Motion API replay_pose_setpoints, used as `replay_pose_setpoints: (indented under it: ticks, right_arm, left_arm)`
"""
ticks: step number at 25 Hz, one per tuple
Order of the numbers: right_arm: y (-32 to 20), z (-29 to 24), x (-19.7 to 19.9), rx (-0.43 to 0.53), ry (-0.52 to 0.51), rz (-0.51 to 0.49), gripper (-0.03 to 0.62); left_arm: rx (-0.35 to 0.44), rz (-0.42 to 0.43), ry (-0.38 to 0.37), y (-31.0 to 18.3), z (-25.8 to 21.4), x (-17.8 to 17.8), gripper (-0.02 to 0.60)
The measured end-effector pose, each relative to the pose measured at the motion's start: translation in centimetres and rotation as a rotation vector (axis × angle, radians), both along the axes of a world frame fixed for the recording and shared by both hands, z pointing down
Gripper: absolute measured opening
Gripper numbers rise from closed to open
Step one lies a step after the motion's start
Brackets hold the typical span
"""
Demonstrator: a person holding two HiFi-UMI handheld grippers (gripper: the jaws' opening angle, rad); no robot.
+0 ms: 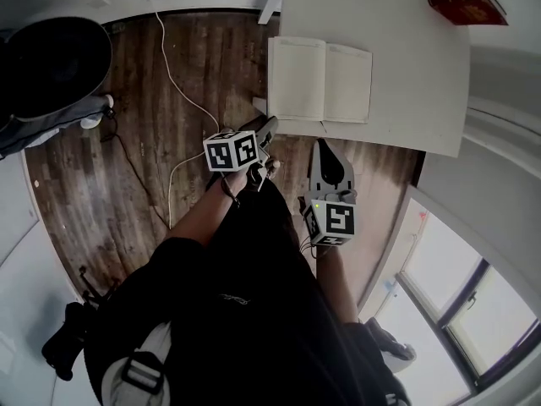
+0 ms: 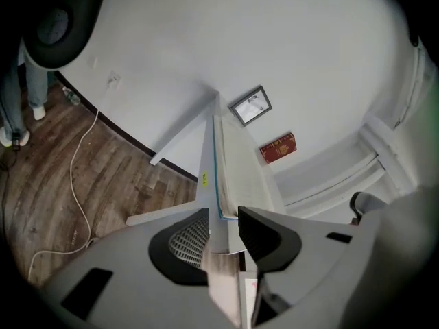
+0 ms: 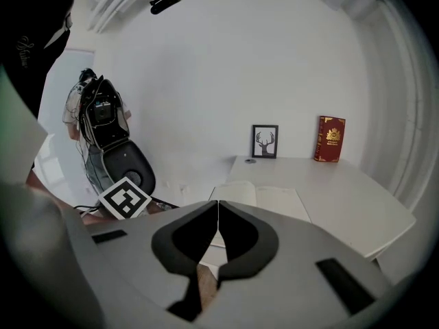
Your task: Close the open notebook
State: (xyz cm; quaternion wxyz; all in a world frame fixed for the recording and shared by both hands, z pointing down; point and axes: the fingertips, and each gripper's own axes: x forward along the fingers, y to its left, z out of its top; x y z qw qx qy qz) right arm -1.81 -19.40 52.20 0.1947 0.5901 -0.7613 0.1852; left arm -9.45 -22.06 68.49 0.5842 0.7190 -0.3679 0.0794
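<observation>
Notebook (image 1: 319, 80) lies open on the white table (image 1: 423, 74) at upper centre; just below, the left gripper (image 1: 265, 128) has its jaws apart and empty, the right gripper (image 1: 325, 149) together.

- The notebook (image 1: 319, 80) lay open on the table (image 1: 406, 108), right by its near left corner.
- At the back of the table stood a framed picture (image 3: 265, 141), with a book (image 1: 467, 5) upright to its right.
- The left gripper (image 1: 266, 132) hung just before the table's near edge, below the notebook's left corner.
- The right gripper (image 1: 326, 148) sat beside it on the right, a touch further back.
- A cable (image 1: 179, 91) trailed over the floor (image 1: 127, 193), left of the table.
</observation>
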Motion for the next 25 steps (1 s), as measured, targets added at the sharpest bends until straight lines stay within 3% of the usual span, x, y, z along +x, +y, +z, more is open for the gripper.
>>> replay_pose_setpoints:
  ticks: [6, 14, 20, 25]
  right_arm:
    - [-0.8, -0.1, 0.5, -0.001, 0.000, 0.038, 0.023]
    - [-0.9, -0.3, 0.3, 0.029, 0.021, 0.051, 0.023]
    - [-0.6, -0.4, 0.5, 0.059, 0.019, 0.099, 0.023]
    - [-0.4, -1.0, 1.5, 0.091, -0.005, 0.171, 0.023]
  left_arm:
    - [0.019, 0.067, 0.014, -0.2, -0.3, 0.6, 0.088]
    - [0.089, 0.123, -0.046, -0.4, -1.0, -0.1, 0.051]
    - [0.185, 0.219, -0.113, -0.5, -2.8, -0.5, 0.046]
    - [0.318, 0.325, -0.209, -1.0, -6.0, -0.4, 0.043]
